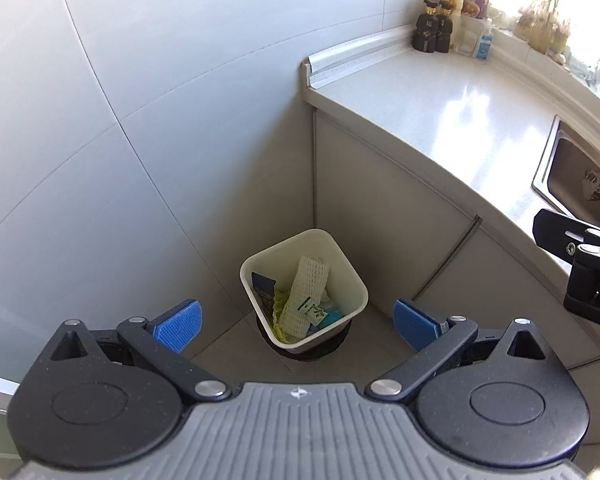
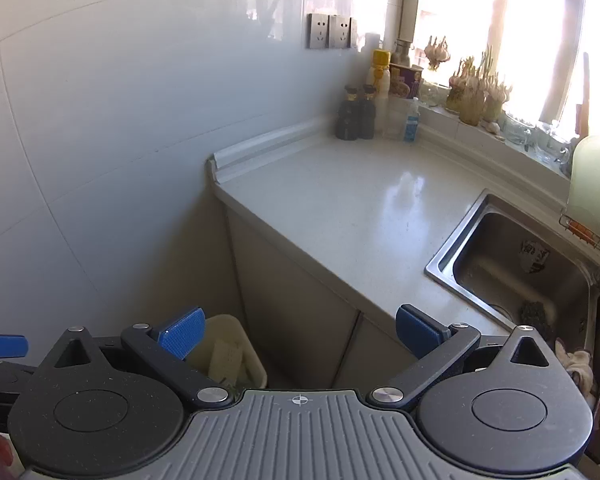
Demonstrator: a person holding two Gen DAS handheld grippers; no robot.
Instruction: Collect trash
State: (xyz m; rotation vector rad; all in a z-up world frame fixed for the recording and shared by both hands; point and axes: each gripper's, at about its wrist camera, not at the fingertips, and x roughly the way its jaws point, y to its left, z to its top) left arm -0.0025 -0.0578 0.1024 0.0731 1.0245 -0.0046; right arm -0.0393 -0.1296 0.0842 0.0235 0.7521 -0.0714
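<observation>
Left wrist view: a tiled wall (image 1: 120,100) was seen filling the left of the picture, and a pale countertop (image 1: 440,100) stretched away on the right above grey cabinet doors (image 1: 380,184). Part of a steel sink (image 1: 572,176) was caught at the right edge. Down on the floor, in the corner between wall and cabinet, a white bin (image 1: 340,276) was framed squarely between the spread blue fingers. The trash was found inside it: a white foam net sleeve (image 1: 306,296) leaning upright, a dark blue packet (image 1: 265,292) against the left side, some green scraps (image 1: 279,312) and a light blue wrapper (image 1: 332,314) low down. The left gripper (image 1: 296,326) was held wide apart, with nothing between its pads. Bottles and jars (image 1: 452,24) were grouped at the far corner of the counter.

From the right wrist, the same wall (image 2: 100,120), countertop (image 2: 340,200) and sink (image 2: 520,268) were shown, the sink with a dark scrubber (image 2: 534,314) in it. A bright window (image 2: 500,20) was seen over a sill lined with plants (image 2: 476,92). Two sockets (image 2: 332,31) were set in the tiles. The bin (image 2: 236,344) was glimpsed low, behind the left finger. The right gripper (image 2: 298,332) was likewise spread and gripping nothing, above the counter's front edge.
</observation>
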